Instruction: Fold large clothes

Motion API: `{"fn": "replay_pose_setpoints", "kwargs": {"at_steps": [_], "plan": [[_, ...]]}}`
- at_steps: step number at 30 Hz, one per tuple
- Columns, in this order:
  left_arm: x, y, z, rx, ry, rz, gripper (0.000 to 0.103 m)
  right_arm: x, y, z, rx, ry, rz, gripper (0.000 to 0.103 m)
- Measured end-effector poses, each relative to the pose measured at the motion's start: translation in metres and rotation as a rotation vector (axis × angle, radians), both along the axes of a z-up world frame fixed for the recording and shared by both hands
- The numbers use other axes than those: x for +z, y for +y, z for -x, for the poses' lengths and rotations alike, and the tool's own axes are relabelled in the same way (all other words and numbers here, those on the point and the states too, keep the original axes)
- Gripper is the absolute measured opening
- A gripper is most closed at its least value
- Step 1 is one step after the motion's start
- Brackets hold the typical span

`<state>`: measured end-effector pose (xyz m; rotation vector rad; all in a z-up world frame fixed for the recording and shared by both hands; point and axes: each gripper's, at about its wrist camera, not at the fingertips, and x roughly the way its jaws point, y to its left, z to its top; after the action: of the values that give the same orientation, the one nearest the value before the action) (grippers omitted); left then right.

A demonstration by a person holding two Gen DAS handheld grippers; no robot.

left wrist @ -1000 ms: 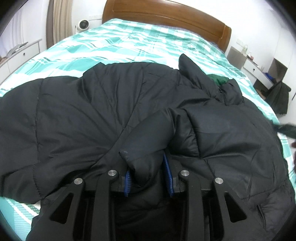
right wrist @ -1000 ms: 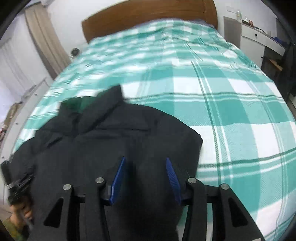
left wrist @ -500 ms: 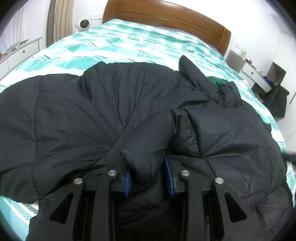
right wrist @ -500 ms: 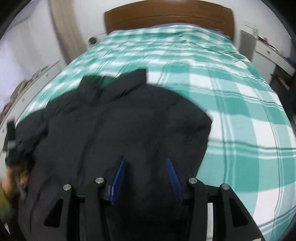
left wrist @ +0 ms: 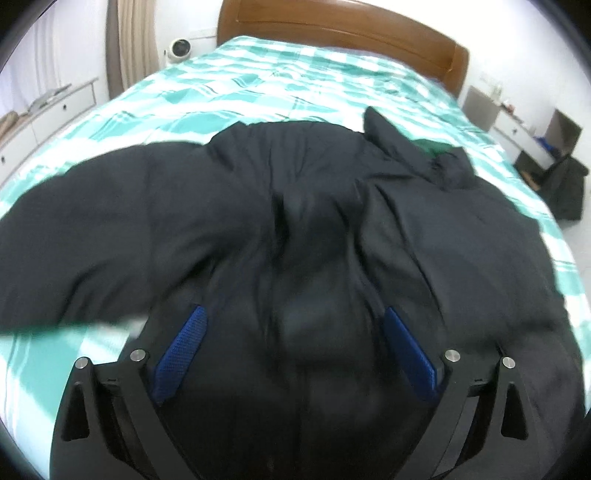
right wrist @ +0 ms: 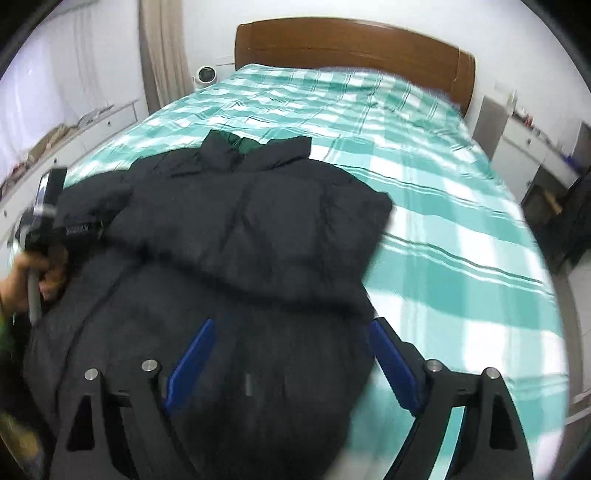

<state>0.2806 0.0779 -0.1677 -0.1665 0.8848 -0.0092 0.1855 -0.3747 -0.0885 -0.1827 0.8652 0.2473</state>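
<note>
A large black puffer jacket (left wrist: 221, 206) lies spread across the green-and-white checked bed (left wrist: 277, 81), its collar toward the headboard and a dark green lining (right wrist: 240, 144) showing there. My left gripper (left wrist: 295, 332) hovers over the jacket's near part. Its jaws are opening and stand wide, and the blue pads (left wrist: 181, 354) press on nothing. My right gripper (right wrist: 291, 350) hangs over the jacket (right wrist: 258, 221) near its right edge. Its jaws are opening too, with fabric below them and no grip. A hand (right wrist: 22, 273) holds the left tool's handle at the left edge of the right wrist view.
A wooden headboard (left wrist: 332, 26) closes the far end. White drawers (left wrist: 48, 107) run along the left wall beside a small round white fan (left wrist: 180, 48). A white nightstand (left wrist: 517, 125) and dark clothes (left wrist: 569, 184) stand on the right. Bare bedspread (right wrist: 461, 221) lies right of the jacket.
The left jaws spread and let go of the jacket fold they were pinching, and that gripper drew back. The right gripper swept across the jacket, rose a little, and its jaws widened.
</note>
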Motion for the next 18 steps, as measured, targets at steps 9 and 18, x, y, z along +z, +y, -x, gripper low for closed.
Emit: {"fn": "replay_pose_setpoints", "kwargs": {"at_steps": [9, 18], "plan": [[0.022, 0.006, 0.111, -0.047, 0.006, 0.045, 0.100, 0.025, 0.003, 0.122, -0.092, -0.075, -0.136, 0.087], [0.028, 0.030, 0.154, -0.038, 0.025, 0.005, 0.100, 0.021, 0.136, 0.122, 0.158, -0.096, -0.188, 0.087]]}}
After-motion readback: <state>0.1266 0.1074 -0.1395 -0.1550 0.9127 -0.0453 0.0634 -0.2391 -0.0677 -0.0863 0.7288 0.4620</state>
